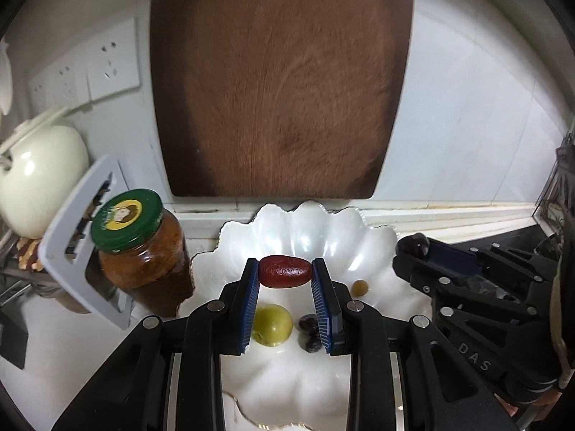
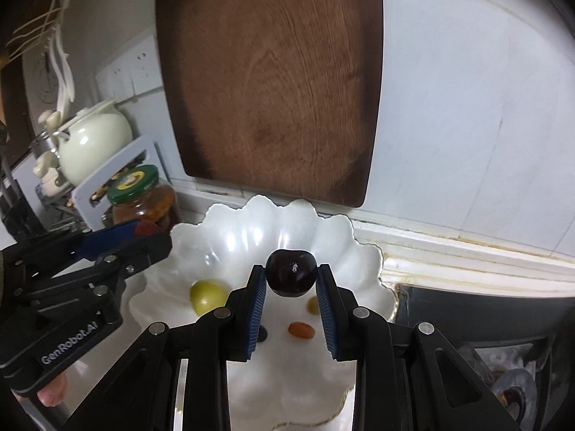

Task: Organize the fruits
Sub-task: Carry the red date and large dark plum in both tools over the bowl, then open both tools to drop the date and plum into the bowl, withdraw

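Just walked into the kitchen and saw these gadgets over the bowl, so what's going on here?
A person is sorting fruit with two handheld grippers over a white scalloped bowl. The left gripper is shut on a red date, and the right gripper is shut on a dark cherry. Both are held above the bowl, not yet released. A green fruit and a few smaller pieces already lie inside.

Jar (image 1: 143, 248) left of plate (image 1: 323, 226); board (image 1: 280, 79) behind.

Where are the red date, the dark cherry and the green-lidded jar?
red date (image 1: 285, 272), left wrist view, middle of its skin
dark cherry (image 2: 291, 272), right wrist view, its front face
green-lidded jar (image 1: 126, 219), left wrist view, lid top
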### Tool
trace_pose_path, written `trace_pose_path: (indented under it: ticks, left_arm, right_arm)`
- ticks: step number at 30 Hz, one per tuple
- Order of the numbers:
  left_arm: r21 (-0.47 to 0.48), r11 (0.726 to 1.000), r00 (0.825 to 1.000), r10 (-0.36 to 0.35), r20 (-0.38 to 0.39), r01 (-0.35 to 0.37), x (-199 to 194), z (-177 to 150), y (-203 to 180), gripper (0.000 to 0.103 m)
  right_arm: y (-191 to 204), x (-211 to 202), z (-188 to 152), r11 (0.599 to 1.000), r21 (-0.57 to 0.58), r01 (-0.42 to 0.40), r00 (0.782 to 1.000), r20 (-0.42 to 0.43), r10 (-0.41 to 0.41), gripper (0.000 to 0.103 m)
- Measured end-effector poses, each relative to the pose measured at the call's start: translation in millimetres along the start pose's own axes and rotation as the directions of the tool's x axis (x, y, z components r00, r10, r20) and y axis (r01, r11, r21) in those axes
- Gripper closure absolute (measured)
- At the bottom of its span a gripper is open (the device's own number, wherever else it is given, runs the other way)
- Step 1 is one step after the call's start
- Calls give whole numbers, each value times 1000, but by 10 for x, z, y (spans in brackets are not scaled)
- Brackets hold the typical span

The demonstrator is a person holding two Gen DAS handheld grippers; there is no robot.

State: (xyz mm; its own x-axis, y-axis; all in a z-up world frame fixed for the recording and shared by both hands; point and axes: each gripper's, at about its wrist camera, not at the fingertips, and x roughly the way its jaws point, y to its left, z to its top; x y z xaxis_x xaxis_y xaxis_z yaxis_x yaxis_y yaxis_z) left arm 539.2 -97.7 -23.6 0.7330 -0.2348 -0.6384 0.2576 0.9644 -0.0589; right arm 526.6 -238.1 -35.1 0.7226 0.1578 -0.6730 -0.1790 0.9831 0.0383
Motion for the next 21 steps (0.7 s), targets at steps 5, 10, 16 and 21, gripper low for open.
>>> trace_pose_path:
  ticks: [5, 10, 16, 21]
  left_arm:
    - [5, 1000, 998, 5, -69, -4, 316, 69, 9, 74]
    - [11, 1000, 992, 16, -123, -14, 569, 117, 13, 74]
    - [-7, 1000, 982, 14, -187, -15, 824, 166, 71, 73]
    - [-12, 1000, 977, 11, -215, -14, 919, 156, 101, 73]
  right_arm:
    - [-38, 195, 54, 1000, 1, 7, 999, -40, -7, 73]
    - [-77, 390, 89, 1000, 0, 7, 997, -83, -7, 73]
    - [-134, 601, 109, 1000, 18, -4, 991, -135, 6, 73]
    - [-150, 696, 96, 1000, 21, -2, 987, -161, 5, 73]
